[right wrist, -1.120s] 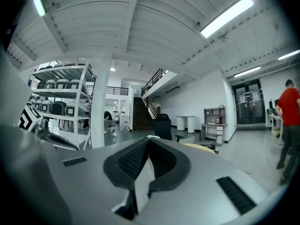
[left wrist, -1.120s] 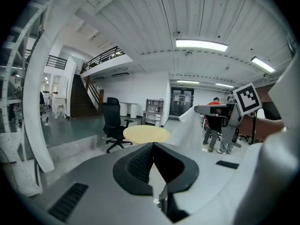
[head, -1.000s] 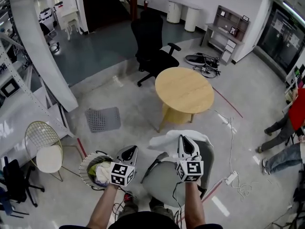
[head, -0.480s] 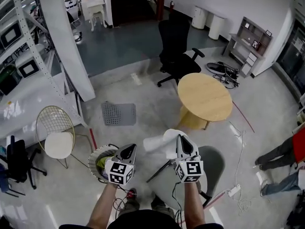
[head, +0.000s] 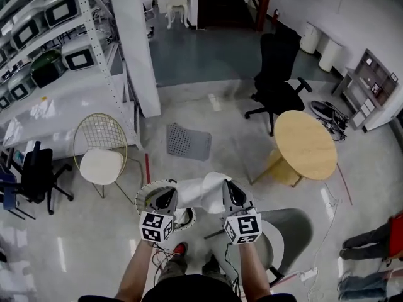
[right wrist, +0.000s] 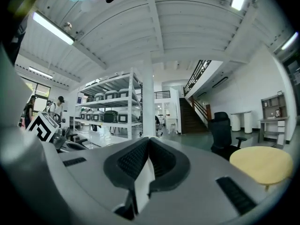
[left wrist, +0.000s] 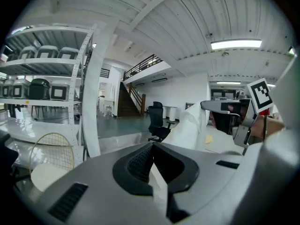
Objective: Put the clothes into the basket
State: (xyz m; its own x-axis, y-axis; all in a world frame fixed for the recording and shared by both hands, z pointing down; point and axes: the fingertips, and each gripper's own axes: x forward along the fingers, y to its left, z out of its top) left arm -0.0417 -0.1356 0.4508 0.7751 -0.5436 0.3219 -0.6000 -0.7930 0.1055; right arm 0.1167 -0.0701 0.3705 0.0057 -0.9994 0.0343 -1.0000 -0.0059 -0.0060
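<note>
The left gripper (head: 166,198) and the right gripper (head: 230,192) are each clenched on an edge of the same white cloth (head: 203,187), which is stretched between them. In the head view, the left gripper is above the round basket (head: 140,199) on the floor, near a wire chair (head: 101,150).

We find no legible text, brand or number; the marker cubes (head: 156,226) show only square coded patterns.

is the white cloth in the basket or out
Out. The cloth is stretched between the left tool and right tool, both shut on it, above the basket.
</note>
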